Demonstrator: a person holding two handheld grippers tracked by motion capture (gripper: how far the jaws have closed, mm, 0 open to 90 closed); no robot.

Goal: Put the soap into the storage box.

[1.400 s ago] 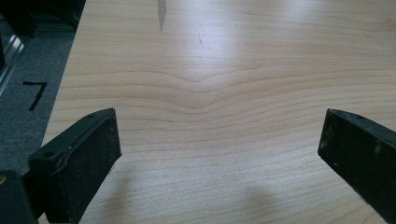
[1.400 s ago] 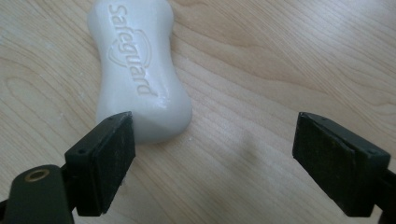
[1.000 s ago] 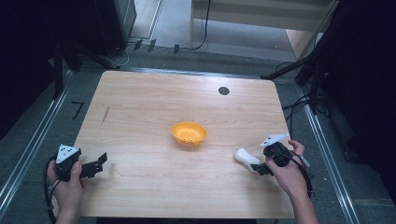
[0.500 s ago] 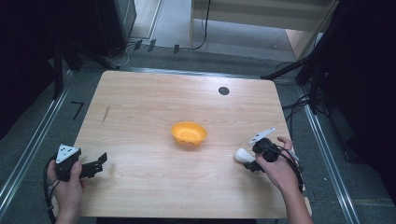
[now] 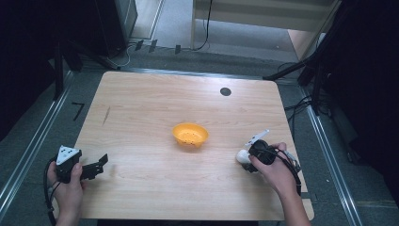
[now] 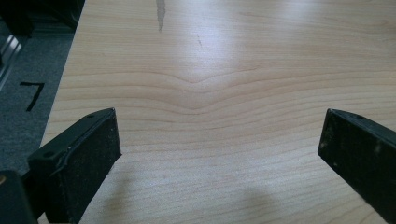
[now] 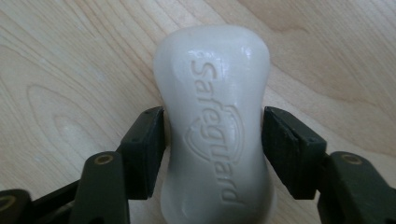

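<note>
On the far left I see my left claw [image 5: 96,166], held in a hand [image 5: 69,186] near the left front corner of the light wooden surface [image 5: 150,113]. A grey three-cornered plate sits on top of it. In the left gripper view its two black jaws are spread wide apart, and there is just bare wood grain between them. They pinch nothing. A dark streak [image 6: 160,14] marks the wood farther ahead, and a black mark like a seven [image 6: 31,93] shows on the grey floor beside the surface.

Near the middle of the surface sits a small round orange plastic bowl [image 5: 190,134] with little holes in its bottom. It stands by itself, well apart from both claws.

Farther back, a small black round dot [image 5: 225,91] sits in the wood near the far edge.

On the right, my right claw [image 7: 212,140] is held in the other hand [image 5: 275,172], close to the right front of the surface. It pinches a white, curvy bar of soap [image 7: 215,121] with the word "Safeguard" pressed into its top. One black jaw presses on each side of the bar at its narrow middle. In the high view the soap [image 5: 242,156] pokes out toward the orange bowl, near it but not touching. I cannot tell if the soap rests on the wood or hangs just above it.
</note>
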